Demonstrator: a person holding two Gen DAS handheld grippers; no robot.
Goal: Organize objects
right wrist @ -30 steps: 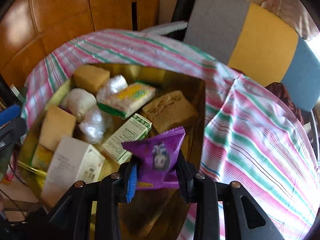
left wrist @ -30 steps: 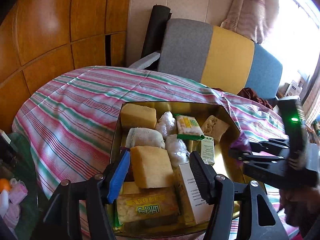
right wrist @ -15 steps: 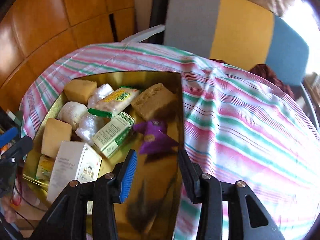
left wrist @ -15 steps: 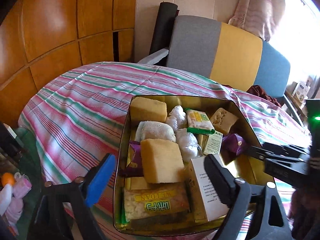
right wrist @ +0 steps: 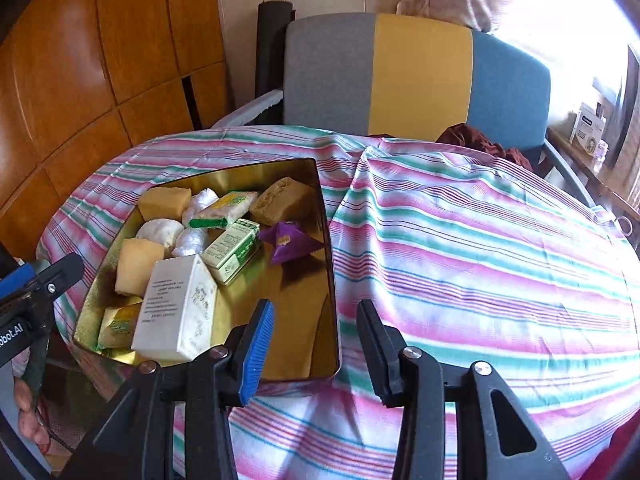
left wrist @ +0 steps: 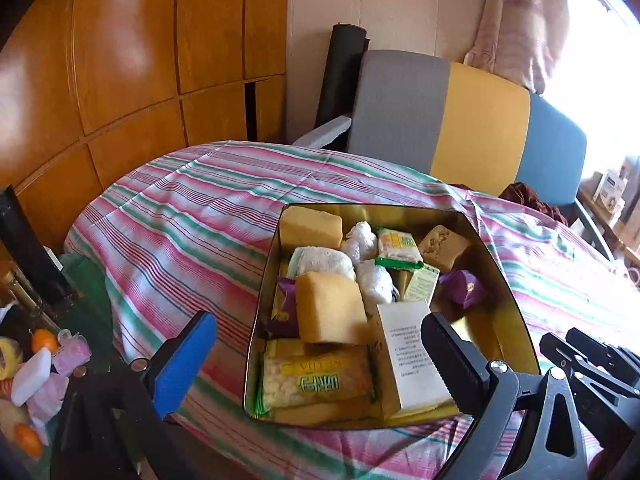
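A gold tin (left wrist: 516, 312) full of snacks sits on the striped cloth. Inside lie a yellow cake block (left wrist: 330, 306), a white box (left wrist: 412, 356), a green-labelled pack (left wrist: 316, 382) and a purple packet (left wrist: 464, 286). My left gripper (left wrist: 316, 322) hovers above the tin's near end, its jaws opening wide with nothing held. My right gripper (right wrist: 314, 308) stands open and empty over the tin's (right wrist: 332, 280) near right corner. The purple packet (right wrist: 290, 240) lies loose on the tin floor ahead of it.
The striped cloth (right wrist: 480, 240) stretches bare to the right of the tin. A grey, yellow and blue chair (left wrist: 460, 128) stands behind the table, with wooden panels (left wrist: 120, 80) to the left. Small toys and bottles (left wrist: 36, 368) lie low at the left.
My right gripper let the purple packet drop into the tin and drew back toward the cloth. My left gripper spread its jaws from around the yellow cake block and backed away.
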